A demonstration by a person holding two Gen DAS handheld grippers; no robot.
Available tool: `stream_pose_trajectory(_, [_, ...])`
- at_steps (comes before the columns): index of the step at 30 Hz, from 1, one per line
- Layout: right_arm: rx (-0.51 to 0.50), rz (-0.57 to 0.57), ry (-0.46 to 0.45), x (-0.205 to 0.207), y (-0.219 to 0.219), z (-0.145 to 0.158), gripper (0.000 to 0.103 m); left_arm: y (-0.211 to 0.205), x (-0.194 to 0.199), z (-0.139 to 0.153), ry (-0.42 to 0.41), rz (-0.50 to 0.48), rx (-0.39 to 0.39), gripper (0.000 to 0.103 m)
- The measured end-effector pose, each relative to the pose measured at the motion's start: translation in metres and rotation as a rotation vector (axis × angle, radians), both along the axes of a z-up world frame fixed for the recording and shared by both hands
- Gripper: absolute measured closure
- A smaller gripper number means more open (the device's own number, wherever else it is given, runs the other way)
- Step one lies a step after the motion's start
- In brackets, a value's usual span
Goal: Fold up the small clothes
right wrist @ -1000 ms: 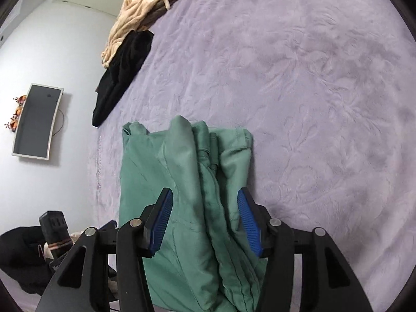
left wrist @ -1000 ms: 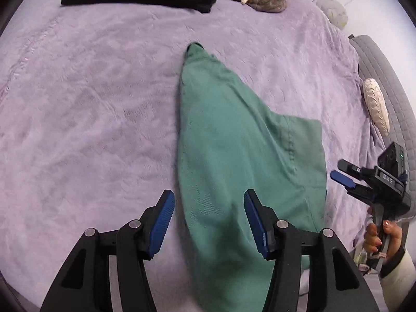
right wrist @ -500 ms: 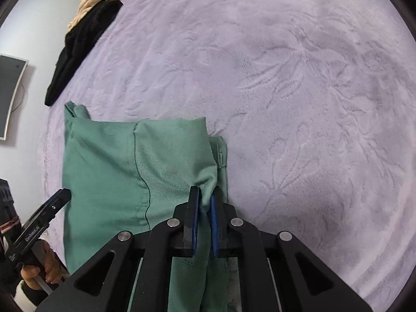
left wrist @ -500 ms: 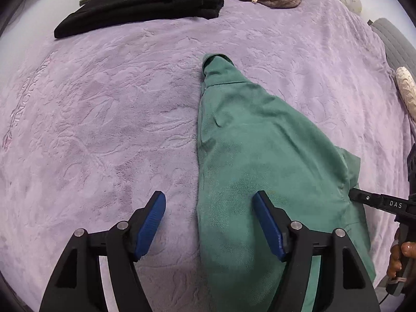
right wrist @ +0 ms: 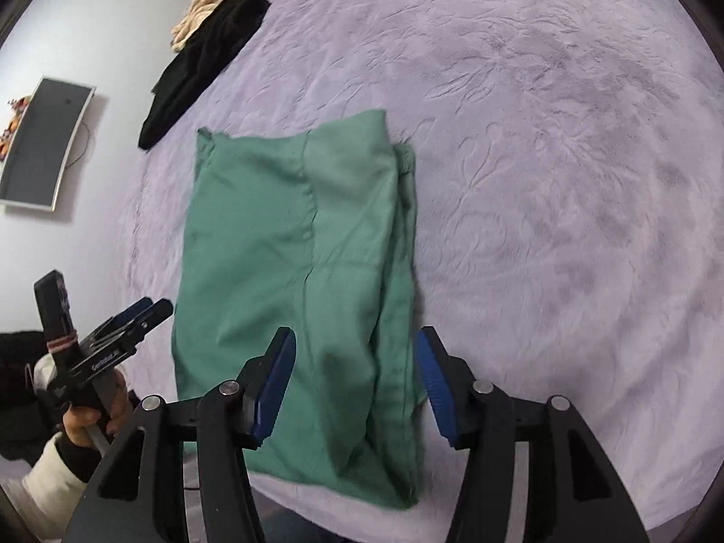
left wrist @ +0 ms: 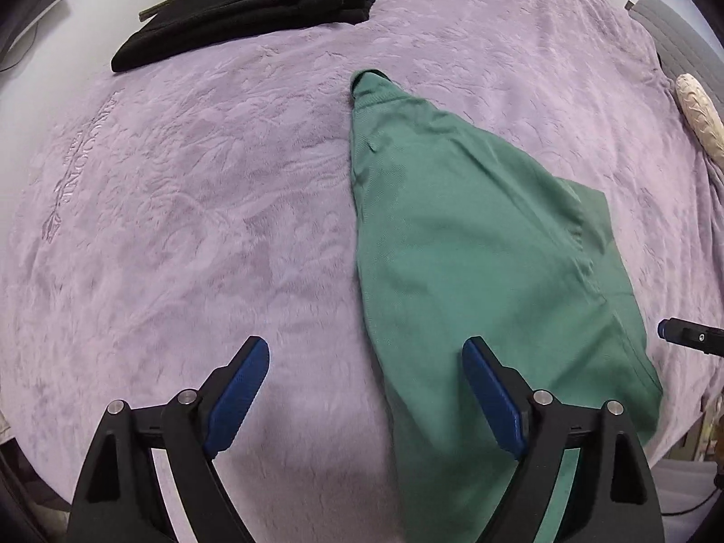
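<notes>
Purple plush bedding point(left wrist: 190, 208) filled both views, with the green garment point(right wrist: 289, 271) lying lower centre, soft, light and apt to slump, best pinched at its doubled edge, while the left gripper point(left wrist: 366, 389) and right gripper point(right wrist: 355, 380) were opening, pressing nothing.

A green garment point(right wrist: 289, 244) is laid flat on the purple blanket point(right wrist: 565, 190), folded lengthwise into a long panel. One narrow end point(left wrist: 369, 79) is pointed toward the black clothes point(left wrist: 253, 13) at the blanket's far edge. Layered folds are stacked along one long side point(right wrist: 400, 271). The wide end point(right wrist: 362, 475) is at the blanket's near edge.
</notes>
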State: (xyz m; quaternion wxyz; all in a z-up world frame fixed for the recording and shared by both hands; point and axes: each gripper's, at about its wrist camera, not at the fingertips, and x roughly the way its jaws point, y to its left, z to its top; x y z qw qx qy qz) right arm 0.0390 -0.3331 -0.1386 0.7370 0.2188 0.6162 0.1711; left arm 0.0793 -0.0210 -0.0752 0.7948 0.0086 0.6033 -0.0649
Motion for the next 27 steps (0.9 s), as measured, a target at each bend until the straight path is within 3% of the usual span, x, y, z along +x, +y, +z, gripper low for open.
stream_pose_trajectory(6, [-0.02,0.017,0.085,-0.048,0.014,-0.012,0.044,-0.02,-0.055,-0.008,0.092,-0.058,-0.003,0.015])
stream_pose_trajectory(10, [-0.09,-0.048,0.132,-0.056,0.007,-0.032,0.077,-0.022,-0.08,-0.025,0.114,-0.051,0.018,0.015])
stream_pose_trajectory(16, [-0.055,-0.17,0.213,-0.064,-0.02,-0.059,0.078,-0.018,-0.089,-0.029,0.125,-0.018,-0.009,0.015])
stream_pose_trajectory(27, [-0.15,-0.138,0.22,-0.062,-0.002,-0.059,0.079,-0.019,-0.091,-0.029,0.149,0.025,-0.005,0.015])
